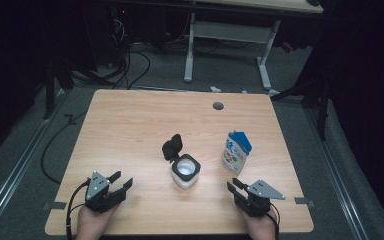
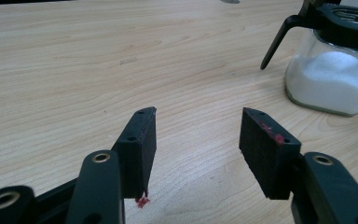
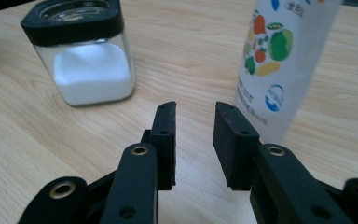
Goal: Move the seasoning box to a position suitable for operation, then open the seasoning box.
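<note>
Nearest, at the front edge of the wooden surface [image 1: 130, 120], the left tool [image 1: 119, 181] and right tool [image 1: 236, 186] rest in the person's hands, jaws parted and empty. Between them, farther in, stands a glass jar [image 1: 185, 171] of white powder, its black flip lid [image 1: 172, 146] open. The right gripper view shows a printed carton [image 3: 279, 60] with coloured fruit pictures; its writing is too blurred to read. A second table [image 1: 230, 30] stands beyond.

A lab-like workroom: a lone wooden table [image 1: 130, 130], cables [image 1: 130, 65] strewn across grey floor, dark surroundings.
</note>
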